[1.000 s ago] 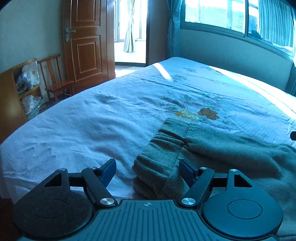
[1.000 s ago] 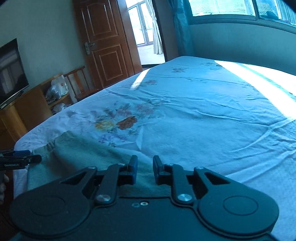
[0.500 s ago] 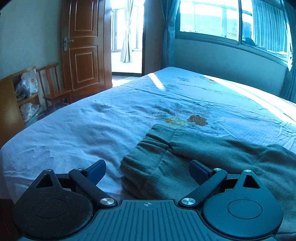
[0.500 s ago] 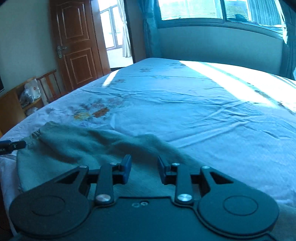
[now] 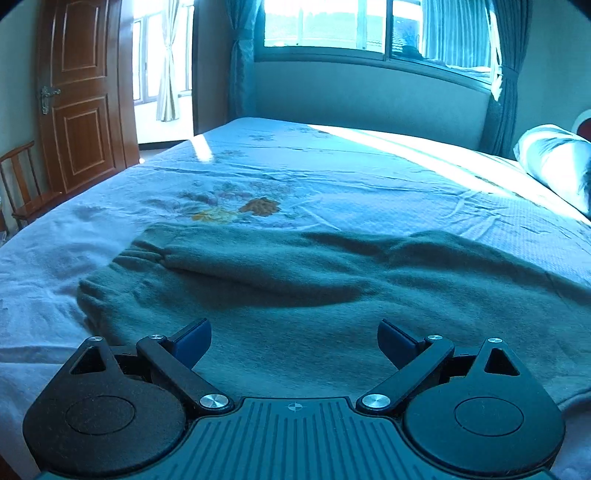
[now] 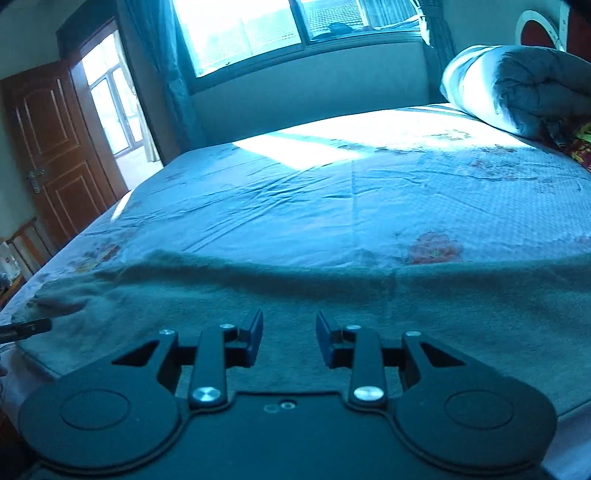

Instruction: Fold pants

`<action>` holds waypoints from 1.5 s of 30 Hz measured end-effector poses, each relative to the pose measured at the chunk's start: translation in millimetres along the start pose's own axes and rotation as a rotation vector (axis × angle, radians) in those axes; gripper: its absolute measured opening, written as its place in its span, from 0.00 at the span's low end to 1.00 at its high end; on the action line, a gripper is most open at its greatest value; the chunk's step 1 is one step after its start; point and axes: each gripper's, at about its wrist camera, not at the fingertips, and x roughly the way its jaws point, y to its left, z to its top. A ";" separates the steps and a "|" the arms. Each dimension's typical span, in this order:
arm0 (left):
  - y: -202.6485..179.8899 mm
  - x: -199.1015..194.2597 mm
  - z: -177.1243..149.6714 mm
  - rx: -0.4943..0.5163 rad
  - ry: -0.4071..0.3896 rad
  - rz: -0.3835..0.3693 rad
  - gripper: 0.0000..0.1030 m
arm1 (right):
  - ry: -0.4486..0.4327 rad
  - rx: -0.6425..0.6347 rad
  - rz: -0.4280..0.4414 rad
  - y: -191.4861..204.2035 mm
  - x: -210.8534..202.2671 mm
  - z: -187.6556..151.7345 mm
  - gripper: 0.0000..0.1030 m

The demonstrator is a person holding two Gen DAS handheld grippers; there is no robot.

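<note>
Green pants (image 5: 295, 288) lie flat across the near side of the bed, legs folded one on the other, with the gathered waistband (image 5: 144, 251) at the left. My left gripper (image 5: 293, 341) hovers over the pants' near edge, jaws wide open and empty. In the right wrist view the pants (image 6: 369, 299) stretch across the frame. My right gripper (image 6: 289, 338) hangs above their middle, its jaws a small gap apart and opening, with nothing between them. The tip of the left gripper (image 6: 26, 328) shows at the far left edge there.
The bed (image 5: 351, 173) has a pale flowered sheet with sunlight across its far side. A rolled quilt (image 6: 517, 85) lies at the right end. A wooden door (image 5: 81, 99) and chair (image 5: 22, 184) stand to the left, a window (image 5: 369, 26) behind.
Both grippers swung rightward along the pants. The left jaws spread wide and left the waistband end; the right jaws parted a little and now stand over the pants' middle.
</note>
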 end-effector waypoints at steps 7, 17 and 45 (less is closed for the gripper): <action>-11.3 8.9 -32.0 0.106 0.044 0.007 1.00 | 0.111 -0.162 -0.006 52.8 36.1 -40.7 0.31; -10.0 -35.2 -22.5 0.038 -0.015 -0.051 1.00 | -0.052 -0.005 -0.033 7.2 -33.8 -21.7 0.35; -122.7 -24.4 -35.2 0.154 0.061 -0.181 1.00 | -0.336 0.993 -0.166 -267.1 -137.9 -99.3 0.22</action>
